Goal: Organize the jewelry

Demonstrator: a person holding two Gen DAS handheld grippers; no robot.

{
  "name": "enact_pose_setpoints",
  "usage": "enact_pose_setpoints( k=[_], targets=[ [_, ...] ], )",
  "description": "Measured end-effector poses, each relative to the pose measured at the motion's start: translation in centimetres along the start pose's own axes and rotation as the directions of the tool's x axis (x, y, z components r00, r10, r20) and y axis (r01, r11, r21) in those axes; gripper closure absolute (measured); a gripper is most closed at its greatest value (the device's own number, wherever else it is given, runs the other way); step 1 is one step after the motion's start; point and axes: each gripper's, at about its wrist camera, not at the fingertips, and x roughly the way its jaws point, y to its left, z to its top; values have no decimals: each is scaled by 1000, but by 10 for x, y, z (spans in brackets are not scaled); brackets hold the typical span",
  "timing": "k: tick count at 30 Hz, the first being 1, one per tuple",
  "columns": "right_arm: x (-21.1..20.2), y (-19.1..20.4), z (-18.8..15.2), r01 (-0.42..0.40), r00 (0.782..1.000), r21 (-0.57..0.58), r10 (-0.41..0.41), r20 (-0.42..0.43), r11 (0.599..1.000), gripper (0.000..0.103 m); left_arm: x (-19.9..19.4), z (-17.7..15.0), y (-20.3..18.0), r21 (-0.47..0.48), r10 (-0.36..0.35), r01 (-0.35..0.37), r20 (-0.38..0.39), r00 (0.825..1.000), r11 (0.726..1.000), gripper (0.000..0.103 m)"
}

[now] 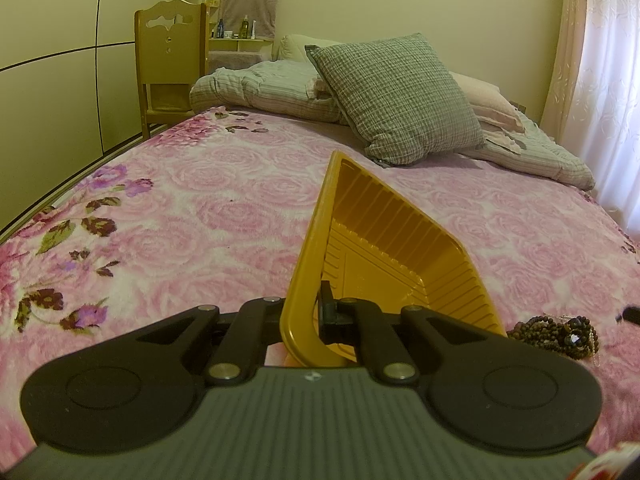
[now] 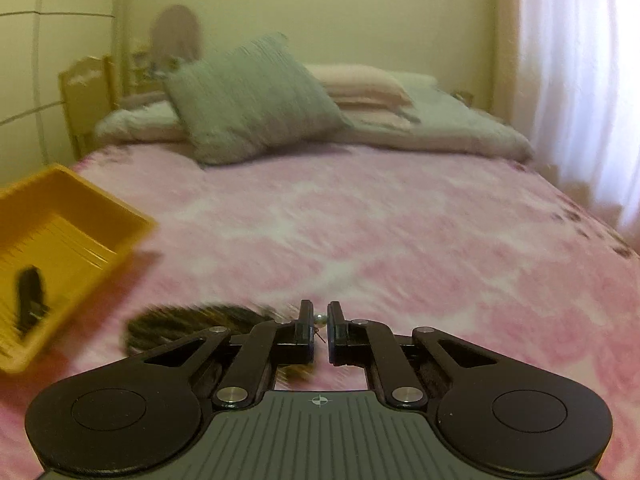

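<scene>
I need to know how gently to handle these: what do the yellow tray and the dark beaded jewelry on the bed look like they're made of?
The yellow tray looks like thin moulded plastic, semi-glossy: ribbed walls, soft sheen. The beaded jewelry seems to be strands of small brown beads, wood or stone, mostly matt, with one darker faceted, shinier piece; exact material unclear.

My left wrist camera sits low over the bed point(image 1: 200, 200), just behind the left gripper point(image 1: 310, 312), facing the headboard end and angled slightly down; the yellow tray point(image 1: 380, 248) stands close up and fills its centre. My right wrist camera looks the same way from behind the right gripper point(image 2: 319, 322), but the frame is smeared, probably by motion. Both views share the tray point(image 2: 60, 240), the grey cushion point(image 1: 396, 96) point(image 2: 248, 96), the dark beads point(image 1: 556, 338) and the curtain point(image 1: 608, 92).
</scene>
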Motion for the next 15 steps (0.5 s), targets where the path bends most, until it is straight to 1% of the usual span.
enact_pose_setpoints(
  k=[3,5,8,10,15],
  targets=[
    [-2,25,15,-95,995,-11,95,26,995,97,0,0,0,-1,0,0,1,1000,1000,97],
    [2,45,23,-172,985,-9,172,26,985,97,0,0,0,0,0,0,2,1000,1000,97],
    [11,79,30,-265,964,-51,266,17,963,97,0,1,1,2,-1,1,3,1000,1000,97],
    [18,102,33,-330,944,-69,331,3,941,97,0,1,1,1,-2,2,3,1000,1000,97],
    [39,144,34,-394,919,-117,393,-40,911,97,0,1,1,1,-1,1,3,1000,1000,97]
  ],
)
